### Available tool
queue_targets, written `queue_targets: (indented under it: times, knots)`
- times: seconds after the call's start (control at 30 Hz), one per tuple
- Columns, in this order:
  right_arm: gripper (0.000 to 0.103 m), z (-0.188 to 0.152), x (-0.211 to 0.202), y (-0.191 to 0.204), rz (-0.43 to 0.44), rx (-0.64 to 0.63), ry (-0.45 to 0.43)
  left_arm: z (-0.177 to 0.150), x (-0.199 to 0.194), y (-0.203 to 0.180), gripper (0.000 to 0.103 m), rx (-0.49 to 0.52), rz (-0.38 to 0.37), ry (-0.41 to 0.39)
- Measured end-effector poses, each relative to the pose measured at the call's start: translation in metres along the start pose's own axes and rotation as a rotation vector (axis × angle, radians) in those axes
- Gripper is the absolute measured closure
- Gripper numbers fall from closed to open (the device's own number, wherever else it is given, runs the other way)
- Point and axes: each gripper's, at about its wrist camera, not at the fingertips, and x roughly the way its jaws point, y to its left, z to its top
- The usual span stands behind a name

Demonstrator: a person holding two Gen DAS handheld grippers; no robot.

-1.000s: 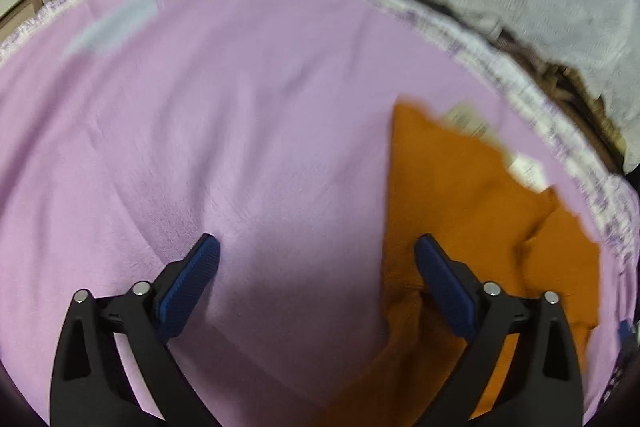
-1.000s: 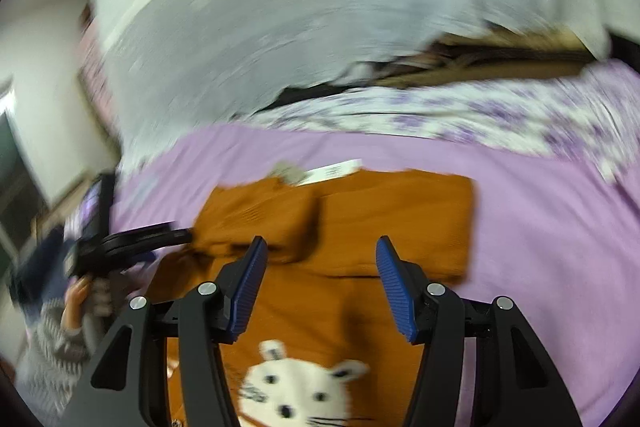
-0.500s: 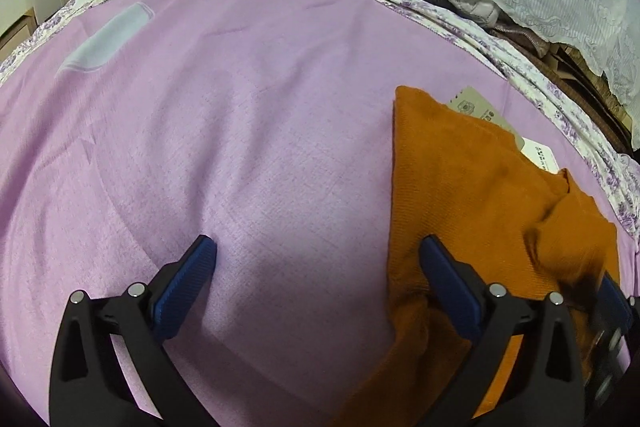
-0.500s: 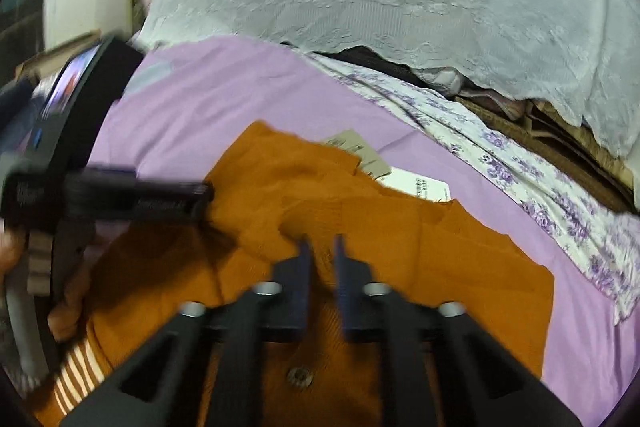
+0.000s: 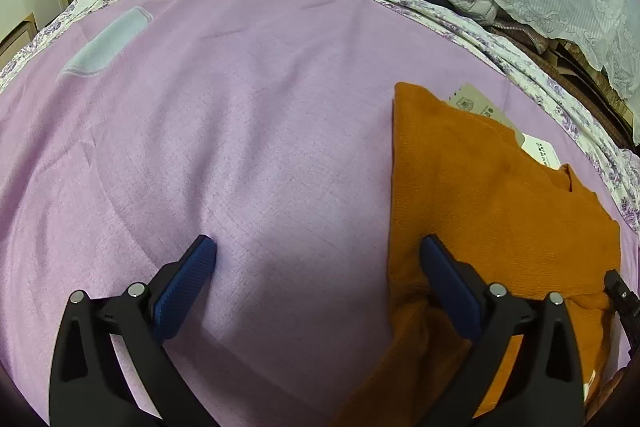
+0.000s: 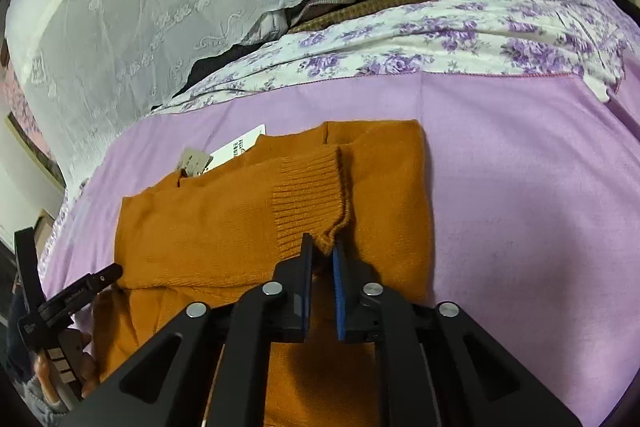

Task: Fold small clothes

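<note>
On the purple sheet (image 6: 520, 187), the right tool (image 6: 320, 251), spread before, now pinches the sweater's cuff (image 6: 308, 203).

Soft, even indoor light falls on the purple bedspread (image 5: 248, 131), both views sharp and free of glare. Faint shadows pool beneath the fingers (image 5: 188, 279). Fisheye bending curves the lace cover (image 6: 132, 7), and black vignetting rings every corner.

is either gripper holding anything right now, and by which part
The right gripper is shut on the orange sweater, pinching the corner of its ribbed cuff. The left gripper is open, holding nothing.
</note>
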Motion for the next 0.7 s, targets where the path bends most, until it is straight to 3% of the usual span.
queue_targets:
  times: [0.23, 0.37, 0.43, 0.57, 0.7]
  knots:
    - [0.093, -0.001, -0.004, -0.002, -0.004, 0.014, -0.006, 0.000, -0.005, 0.001, 0.004, -0.007, -0.010, -0.008]
    - [0.087, 0.011, -0.030, 0.008, -0.073, -0.014, -0.150, 0.005, -0.024, 0.005, 0.004, -0.031, -0.068, -0.055]
    - [0.087, 0.017, -0.039, 0.018, -0.055, -0.045, -0.193, 0.012, -0.038, 0.001, 0.004, -0.032, -0.116, -0.097]
    - [0.086, 0.030, -0.019, 0.045, 0.006, -0.128, -0.139, 0.025, -0.040, -0.028, 0.004, 0.031, -0.223, -0.065]
    - [0.069, 0.035, 0.009, 0.059, 0.003, -0.198, -0.088, 0.028, -0.031, -0.071, 0.004, 0.192, -0.184, -0.055]
